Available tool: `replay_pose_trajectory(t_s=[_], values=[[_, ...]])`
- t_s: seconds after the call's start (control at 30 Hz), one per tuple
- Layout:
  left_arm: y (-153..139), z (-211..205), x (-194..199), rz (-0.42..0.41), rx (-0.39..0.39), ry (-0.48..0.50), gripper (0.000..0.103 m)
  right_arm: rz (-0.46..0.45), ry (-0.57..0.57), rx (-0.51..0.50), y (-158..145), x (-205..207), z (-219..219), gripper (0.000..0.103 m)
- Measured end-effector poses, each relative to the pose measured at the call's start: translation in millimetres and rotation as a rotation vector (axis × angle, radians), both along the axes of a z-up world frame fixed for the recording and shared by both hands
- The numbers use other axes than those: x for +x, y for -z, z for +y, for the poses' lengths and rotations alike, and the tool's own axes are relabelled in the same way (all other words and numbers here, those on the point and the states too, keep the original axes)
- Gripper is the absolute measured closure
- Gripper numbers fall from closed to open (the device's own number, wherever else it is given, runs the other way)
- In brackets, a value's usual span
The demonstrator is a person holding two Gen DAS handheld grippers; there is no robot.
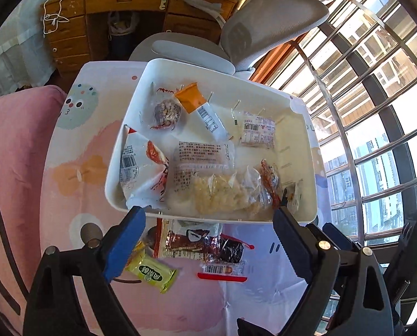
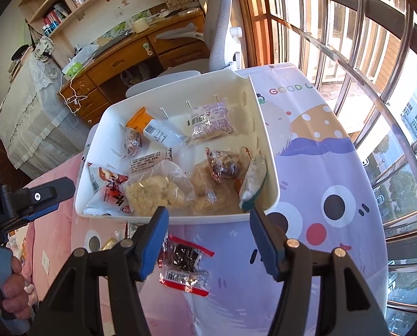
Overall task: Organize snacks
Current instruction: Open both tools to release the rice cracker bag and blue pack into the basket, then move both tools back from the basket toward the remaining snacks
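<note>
Basically both grippers hover over the near rim of the white bin (image 1: 303,117), which sits on a cartoon-print tablecloth (image 2: 320,168). Left gripper (image 1: 209,215) has its fingers spread wide with nothing between the pads; the blue pad (image 1: 123,240) sits just at the bin's front edge. Right gripper (image 2: 208,218) is partly open, also holding nothing, with a teal-edged packet (image 2: 253,182) leaning on the bin's right wall just beyond it. Bin holds many packets: an orange-capped stick pack (image 1: 201,110) with its long axis running diagonally, orange end toward the far-left corner; a red-and-white crab-print bag (image 1: 144,170) standing against the left wall; a clear bag of pale puffed pieces (image 1: 222,193) lying flat at the front. Still outside on the cloth: a dark red-edged packet (image 2: 184,266) near the bin's front, long axis roughly toward the camera, barcode end nearest; a yellow-green wrapped bar (image 1: 152,275) lying diagonally beside the left pad. A hand (image 2: 12,294) grips the left handle at the frame's edge.
</note>
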State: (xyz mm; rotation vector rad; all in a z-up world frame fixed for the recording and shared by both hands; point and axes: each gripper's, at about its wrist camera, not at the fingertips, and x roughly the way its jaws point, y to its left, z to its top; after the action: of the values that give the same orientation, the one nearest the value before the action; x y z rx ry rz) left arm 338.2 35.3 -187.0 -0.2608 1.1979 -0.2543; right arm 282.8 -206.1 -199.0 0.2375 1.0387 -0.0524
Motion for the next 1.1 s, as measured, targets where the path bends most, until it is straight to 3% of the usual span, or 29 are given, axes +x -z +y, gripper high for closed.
replay_pose_trajectory(t_s=[0.63,1.1], values=[[-2.3,37.5,-107.3,-0.020,-0.017,-0.118,0.011,-0.013,-0.107,0.001,-0.9,-64.9,9.0,0.041],[-10.5,58.5,-145.8,-0.036,0.057,-0.088,0.011,-0.010,-0.212,-0.025,14.9,-95.4,33.9,0.039]])
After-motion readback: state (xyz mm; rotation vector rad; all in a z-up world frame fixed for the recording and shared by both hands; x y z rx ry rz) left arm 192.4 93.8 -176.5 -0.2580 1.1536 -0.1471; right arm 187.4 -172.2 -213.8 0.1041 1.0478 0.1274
